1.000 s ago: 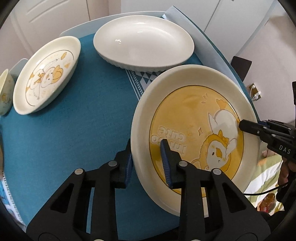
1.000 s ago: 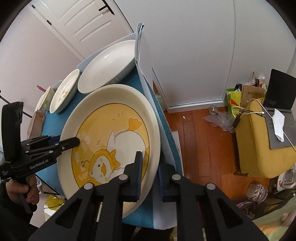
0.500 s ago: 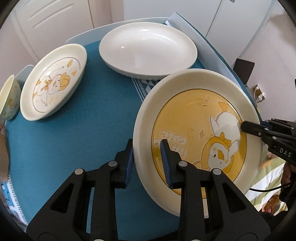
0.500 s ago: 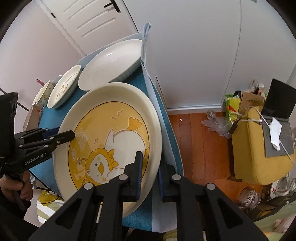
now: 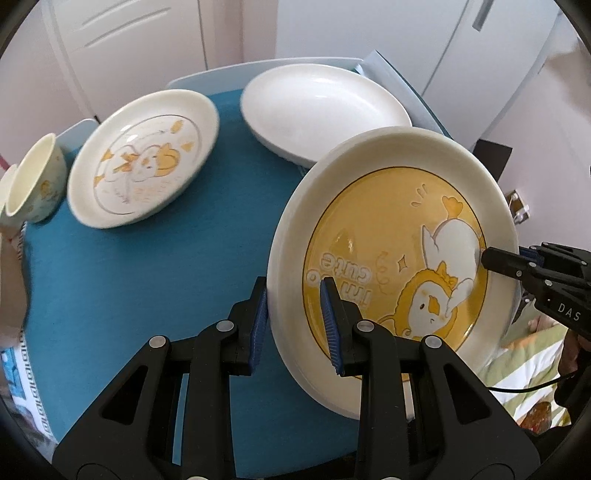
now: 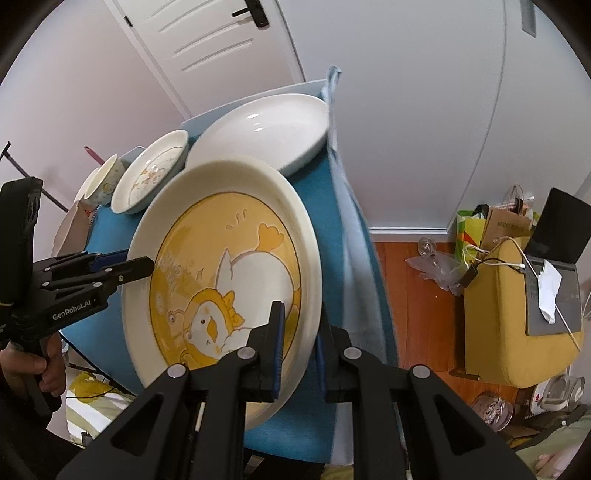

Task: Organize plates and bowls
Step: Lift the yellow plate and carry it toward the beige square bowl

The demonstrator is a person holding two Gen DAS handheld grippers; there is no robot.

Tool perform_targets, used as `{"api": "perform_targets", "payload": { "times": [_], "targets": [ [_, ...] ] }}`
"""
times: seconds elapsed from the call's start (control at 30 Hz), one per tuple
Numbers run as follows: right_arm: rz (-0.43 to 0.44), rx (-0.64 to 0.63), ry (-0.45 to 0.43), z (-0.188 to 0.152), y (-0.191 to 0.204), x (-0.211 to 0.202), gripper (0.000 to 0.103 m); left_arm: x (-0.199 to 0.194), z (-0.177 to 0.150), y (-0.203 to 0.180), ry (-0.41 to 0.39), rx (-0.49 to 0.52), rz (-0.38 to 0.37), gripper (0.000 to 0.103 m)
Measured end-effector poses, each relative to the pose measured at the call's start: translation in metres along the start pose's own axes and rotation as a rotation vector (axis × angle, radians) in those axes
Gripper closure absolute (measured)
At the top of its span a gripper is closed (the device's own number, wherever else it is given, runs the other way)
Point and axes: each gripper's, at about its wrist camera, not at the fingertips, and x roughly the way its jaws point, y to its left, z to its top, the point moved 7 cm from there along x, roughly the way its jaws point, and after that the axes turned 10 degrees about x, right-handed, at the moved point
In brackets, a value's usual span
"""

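A large cream plate with a yellow duck picture (image 5: 391, 236) (image 6: 221, 280) hangs tilted above the blue tablecloth (image 5: 147, 288). My left gripper (image 5: 295, 325) is shut on its left rim, and my right gripper (image 6: 299, 350) is shut on the opposite rim. Each gripper shows in the other's view: the right gripper (image 5: 491, 258) and the left gripper (image 6: 140, 267). On the cloth behind sit a plain white deep plate (image 5: 325, 110) (image 6: 266, 129), a smaller duck plate (image 5: 144, 162) (image 6: 151, 173) and a cream cup (image 5: 33, 184) (image 6: 101, 184).
The small table (image 6: 340, 206) stands by white cabinet doors (image 5: 369, 29). Right of it lies wooden floor (image 6: 417, 314) with bags (image 6: 498, 225), a yellow seat (image 6: 517, 317) carrying a laptop (image 6: 554, 288) and cables. A hand (image 6: 40, 369) holds the left gripper's handle.
Both grippers have lifted the duck plate and carried it a little across the table; the plates behind now sit lower and nearer in both views. Grips unchanged.
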Motion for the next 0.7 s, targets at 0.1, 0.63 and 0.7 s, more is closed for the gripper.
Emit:
{"api": "perform_targets", "payload": {
  "times": [0.1,0.63,0.7],
  "targets": [
    [0.009,-0.014,0.006,0.001,0.011,0.005,0.089,-0.006,-0.009,0.01,-0.01,-0.015,0.007,0.078],
    [0.121,-0.166,0.084,-0.001,0.117,0.039,0.089,-0.057,-0.075,0.111,0.011,-0.17,0.127,0.078],
    [0.14,-0.195,0.093,0.002,0.14,0.045,0.089,-0.064,-0.084,0.131,0.009,-0.191,0.147,0.078]
  ]
}}
